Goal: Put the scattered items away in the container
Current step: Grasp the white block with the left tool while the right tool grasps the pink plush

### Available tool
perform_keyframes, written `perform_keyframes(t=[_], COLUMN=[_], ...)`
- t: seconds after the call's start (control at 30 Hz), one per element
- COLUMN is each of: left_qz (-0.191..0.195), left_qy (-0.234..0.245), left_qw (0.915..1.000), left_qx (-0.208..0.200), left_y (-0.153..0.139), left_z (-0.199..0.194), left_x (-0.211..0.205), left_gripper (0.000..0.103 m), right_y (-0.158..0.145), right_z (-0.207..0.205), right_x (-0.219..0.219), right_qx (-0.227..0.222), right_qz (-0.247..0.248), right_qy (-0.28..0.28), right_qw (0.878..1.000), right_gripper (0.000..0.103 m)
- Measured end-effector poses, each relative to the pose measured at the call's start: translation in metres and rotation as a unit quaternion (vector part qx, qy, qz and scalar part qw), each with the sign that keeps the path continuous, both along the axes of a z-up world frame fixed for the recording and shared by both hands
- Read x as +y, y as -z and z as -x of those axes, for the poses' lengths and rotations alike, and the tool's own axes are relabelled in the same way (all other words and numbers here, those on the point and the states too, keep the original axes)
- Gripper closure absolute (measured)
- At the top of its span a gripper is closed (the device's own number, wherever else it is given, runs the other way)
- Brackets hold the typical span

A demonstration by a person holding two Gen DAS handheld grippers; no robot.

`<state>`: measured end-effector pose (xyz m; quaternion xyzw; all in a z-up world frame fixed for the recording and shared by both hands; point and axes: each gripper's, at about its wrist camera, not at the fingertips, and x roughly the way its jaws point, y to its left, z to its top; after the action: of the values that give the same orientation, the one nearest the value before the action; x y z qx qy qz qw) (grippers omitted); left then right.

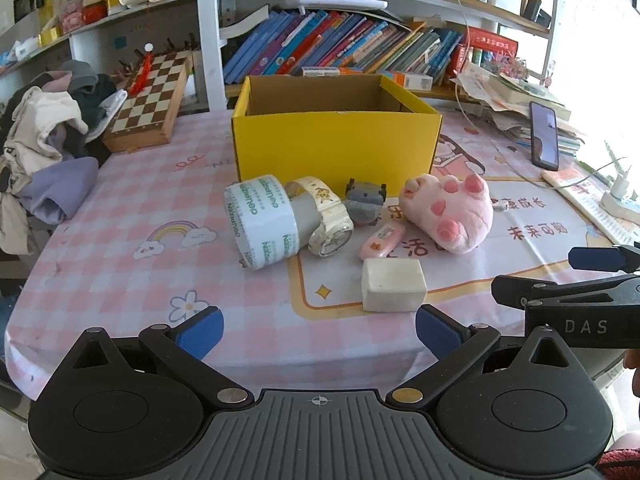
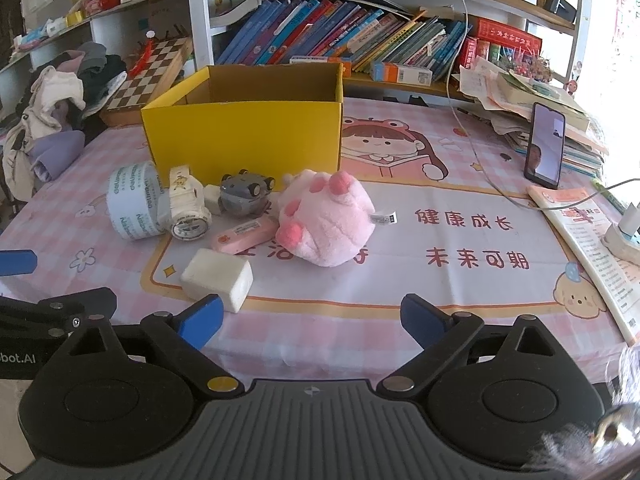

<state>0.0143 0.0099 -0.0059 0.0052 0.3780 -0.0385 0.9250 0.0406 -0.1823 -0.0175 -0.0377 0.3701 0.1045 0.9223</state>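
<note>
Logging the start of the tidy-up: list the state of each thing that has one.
Yellow cardboard box: open-topped, upright.
Printed white tape roll: on its side.
Cream wristwatch: strap fastened.
Black smartphone: propped upright, screen lit.
Left gripper: open, empty.
Right gripper: open, empty.

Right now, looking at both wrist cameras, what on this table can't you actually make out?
- Floor of the yellow box: both views, hidden by its front wall, so contents unknown.
- Grey toy: its lower part is behind the pink case in the right view.
- Watch dial: too small to read.
- Tape roll: far side hidden by itself.
- Right gripper: body cut off by the bottom edge.
</note>
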Motion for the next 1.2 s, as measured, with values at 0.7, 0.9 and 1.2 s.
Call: perform_keyframes(t=[0.7,0.9,1.2], left_qz=[0.020,0.023,0.024], left_qy=[0.037,0.037,0.045], left_qw=[0.9989,0.9985,0.9969], left_qx=[0.020,0.033,0.059], left_y=[0.016,0.024,0.039], left_z=[-0.028,-0.043,-0.068], left_x=[-0.019,-0.026,-0.039], left_gripper=[0.009,0.014,0.015], right_y=[0.006,0.011,0.020], right_z=[-0.030,-0.051,-0.088], right_x=[-0.003,-0.003,0.002], right_qx=[0.005,0.016,0.034], right_qz=[0.024,0.030,0.041], right_qy=[-0.009,-0.023,-0.059], right_qw=[1.000,0.999,0.997], right_gripper=[0.014,0.014,0.014])
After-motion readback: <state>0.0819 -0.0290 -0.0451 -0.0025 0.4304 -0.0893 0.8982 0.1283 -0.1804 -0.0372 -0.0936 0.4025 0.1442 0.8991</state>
